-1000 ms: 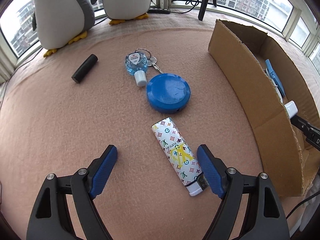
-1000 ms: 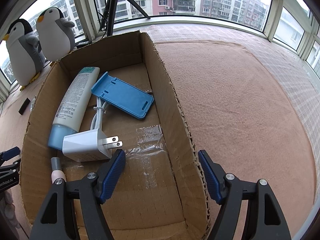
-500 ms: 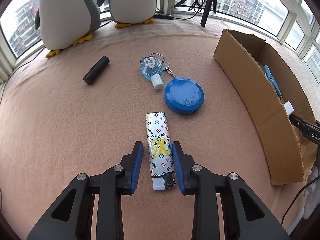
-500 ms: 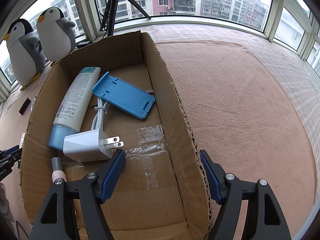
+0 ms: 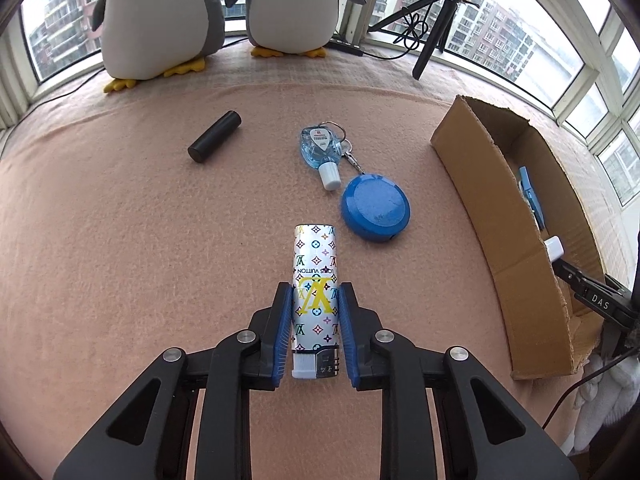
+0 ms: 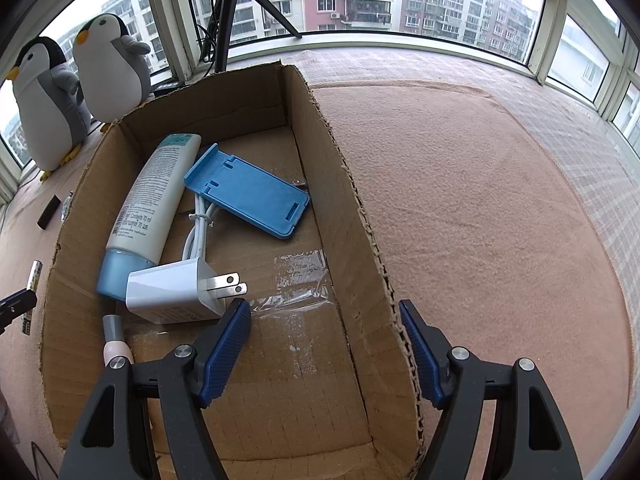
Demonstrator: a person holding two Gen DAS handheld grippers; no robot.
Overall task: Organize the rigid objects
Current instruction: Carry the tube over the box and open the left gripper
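Observation:
A white lighter (image 5: pixel 315 280) with coloured monogram print lies lengthwise between my left gripper (image 5: pixel 315 294) pads; the gripper is shut on its lower half. Beyond it on the pink blanket lie a round blue case (image 5: pixel 375 213), a blue sanitizer bottle on a keyring (image 5: pixel 320 150) and a black cylinder (image 5: pixel 215 137). The cardboard box (image 5: pixel 480 184) stands to the right. My right gripper (image 6: pixel 324 312) hangs open over the box's near end, straddling its right wall (image 6: pixel 360 208). Inside lie a white tube (image 6: pixel 154 196), a blue phone stand (image 6: pixel 248 196), a white charger (image 6: pixel 172 292) and a small pink-tipped item (image 6: pixel 114 344).
Two plush penguins (image 5: pixel 160 16) sit at the far edge by the windows, and a tripod (image 5: pixel 436 36) stands behind the box. Open blanket (image 6: pixel 480 200) stretches right of the box. Cables run along the window sill.
My left gripper has gone from wide open to shut on the lighter, which now points straight ahead between the pads. The right gripper has stayed open over the box.

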